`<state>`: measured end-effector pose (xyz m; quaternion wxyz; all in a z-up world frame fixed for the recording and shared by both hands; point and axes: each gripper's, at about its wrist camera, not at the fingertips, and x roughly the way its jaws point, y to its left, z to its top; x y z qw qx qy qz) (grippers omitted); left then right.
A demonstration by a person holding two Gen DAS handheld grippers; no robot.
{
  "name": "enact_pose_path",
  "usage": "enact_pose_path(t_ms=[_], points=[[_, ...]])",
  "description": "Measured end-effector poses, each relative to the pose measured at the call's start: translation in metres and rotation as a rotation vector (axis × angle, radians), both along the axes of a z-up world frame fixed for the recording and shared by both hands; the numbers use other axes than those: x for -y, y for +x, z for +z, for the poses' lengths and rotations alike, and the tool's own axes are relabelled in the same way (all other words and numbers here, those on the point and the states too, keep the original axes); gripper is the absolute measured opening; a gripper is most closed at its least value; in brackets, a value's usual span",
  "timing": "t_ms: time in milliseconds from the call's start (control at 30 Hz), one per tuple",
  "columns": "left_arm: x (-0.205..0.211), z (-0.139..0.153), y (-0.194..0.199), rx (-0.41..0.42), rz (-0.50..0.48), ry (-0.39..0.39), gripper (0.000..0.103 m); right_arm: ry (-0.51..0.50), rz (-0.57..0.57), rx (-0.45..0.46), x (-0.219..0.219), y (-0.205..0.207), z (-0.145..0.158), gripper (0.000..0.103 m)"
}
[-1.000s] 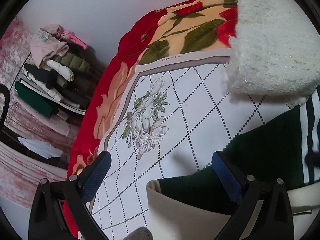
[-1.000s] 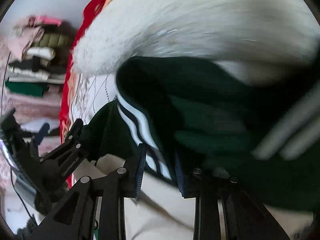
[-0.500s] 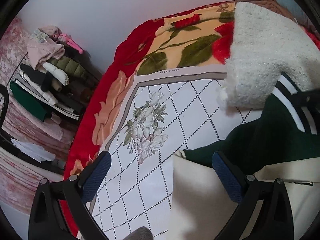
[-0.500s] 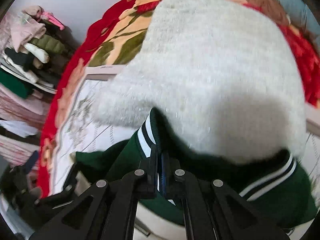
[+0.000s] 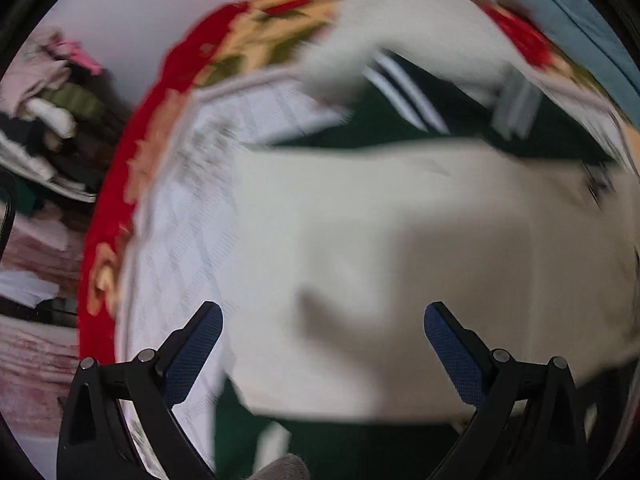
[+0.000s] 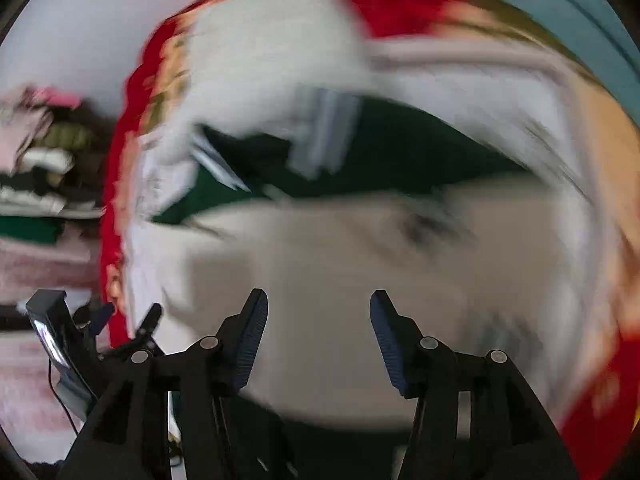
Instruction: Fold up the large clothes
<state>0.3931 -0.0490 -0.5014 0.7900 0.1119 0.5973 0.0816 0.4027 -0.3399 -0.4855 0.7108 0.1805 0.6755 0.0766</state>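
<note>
A dark green jacket (image 5: 448,120) with white stripes and cream sleeves lies on the bed, its cream sleeve (image 5: 400,248) folded across the green body. Both views are motion-blurred. My left gripper (image 5: 322,340) hangs open above the cream sleeve with nothing between its fingers. My right gripper (image 6: 318,328) is over the same cream panel (image 6: 340,264), its jaws opening and empty. The green body (image 6: 400,152) with its striped hem shows beyond it. The left gripper (image 6: 128,320) shows at the lower left of the right wrist view.
A fluffy white garment (image 5: 420,28) lies at the far side, against the jacket. The bed has a white diamond-pattern sheet (image 5: 180,240) over a red floral blanket (image 5: 116,208). A rack of folded clothes (image 5: 48,112) stands left, past the bed edge.
My right gripper let go of the striped green hem and pulled back and up, jaws now apart. My left gripper swung over the cream sleeve. The green hem now lies folded over the jacket.
</note>
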Motion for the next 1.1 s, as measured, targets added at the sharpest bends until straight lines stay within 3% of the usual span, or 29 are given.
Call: enact_pose_path(t_ms=[133,300,367,400,433,533,600,667,767,867,933,1000,1100], points=[[0.052,-0.028,-0.021,-0.038,-0.087,0.025,0.103,-0.11,-0.065,-0.092,0.049,-0.078,-0.029,0.056],[0.1,-0.064,-0.027,-0.019,-0.184,0.148,0.103,-0.18,-0.071,-0.158,0.074,-0.117,-0.086,0.055],[0.105,-0.066,-0.026,-0.003,-0.19,0.173,0.103,-0.153,-0.055,-0.147,0.078,-0.118,-0.101,0.045],[0.105,-0.066,-0.024,0.001,-0.186,0.177,0.103,-0.137,-0.038,-0.137,0.078,-0.117,-0.108,0.027],[0.105,-0.066,-0.023,0.001,-0.184,0.18,0.103,-0.124,-0.02,-0.129,0.076,-0.116,-0.112,0.016],[0.102,-0.066,-0.023,-0.001,-0.168,0.155,0.103,-0.226,0.042,-0.08,0.066,-0.116,-0.113,0.009],[0.1,-0.068,-0.022,-0.004,-0.153,0.111,0.103,-0.236,-0.07,-0.061,0.083,-0.122,-0.112,0.008],[0.099,-0.067,-0.022,-0.011,-0.14,0.1,0.103,-0.16,-0.177,-0.124,0.101,-0.128,-0.124,0.008],[0.081,-0.044,-0.029,0.002,-0.11,0.106,0.103,-0.141,-0.199,-0.166,0.105,-0.126,-0.115,0.008],[0.038,-0.008,-0.052,0.047,-0.055,0.15,0.103,-0.139,-0.174,-0.144,0.101,-0.126,-0.084,0.02],[0.002,-0.001,-0.069,0.04,-0.012,0.234,0.103,-0.129,-0.15,-0.115,0.095,-0.129,-0.066,0.038],[-0.034,-0.013,-0.083,-0.005,0.029,0.341,0.103,-0.14,-0.135,-0.105,0.084,-0.129,-0.056,0.042],[-0.079,-0.053,-0.088,-0.098,0.07,0.43,0.103,-0.153,-0.1,-0.11,0.055,-0.129,-0.056,0.042]])
